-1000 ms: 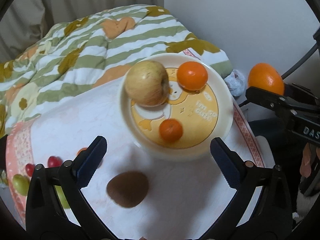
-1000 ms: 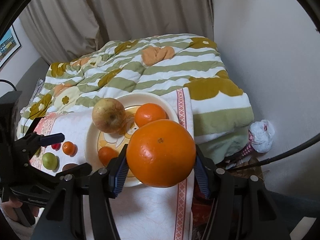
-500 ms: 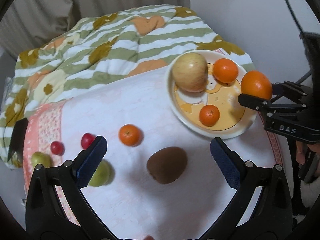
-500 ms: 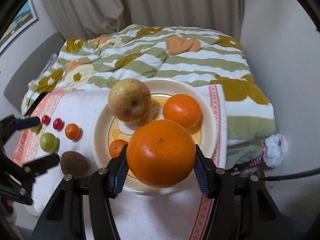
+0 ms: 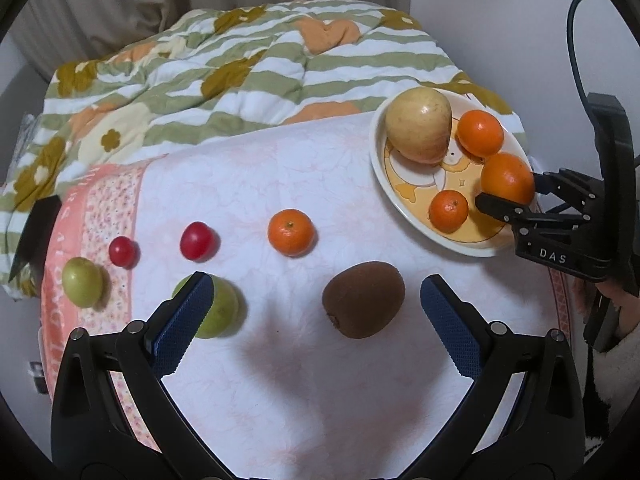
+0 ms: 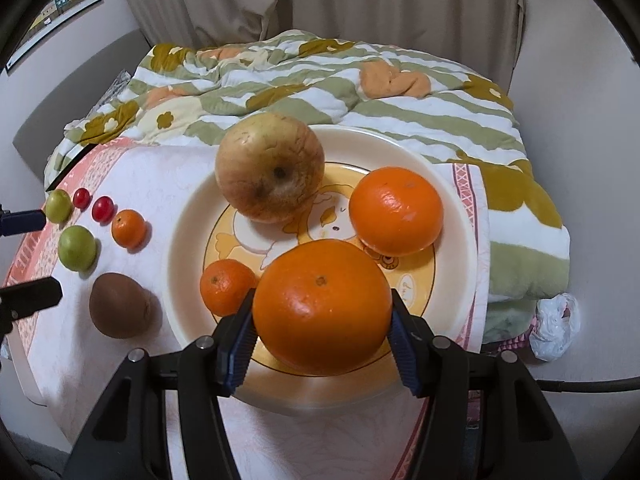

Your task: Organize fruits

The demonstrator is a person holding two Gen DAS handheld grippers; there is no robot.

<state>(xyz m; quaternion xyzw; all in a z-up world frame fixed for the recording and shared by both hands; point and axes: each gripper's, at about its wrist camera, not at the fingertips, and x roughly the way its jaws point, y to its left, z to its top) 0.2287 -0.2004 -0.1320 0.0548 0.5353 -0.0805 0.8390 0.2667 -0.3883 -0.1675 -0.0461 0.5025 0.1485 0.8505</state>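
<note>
Right gripper [image 6: 322,332] has dropped onto the plate [image 6: 460,216], fingers just easing off the big orange [image 6: 322,306]; it could roll into the mandarin [image 6: 226,286]. Left gripper [image 5: 314,320] hangs wide open, empty.

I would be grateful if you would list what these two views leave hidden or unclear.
- Whether the big orange rests on the plate: its underside is hidden by its own bulk in the right wrist view, and by the right gripper in the left wrist view.
- Part of the green fruit, behind the left gripper's finger.
- The dark object at the cloth's left edge: cut off, unidentifiable.
</note>
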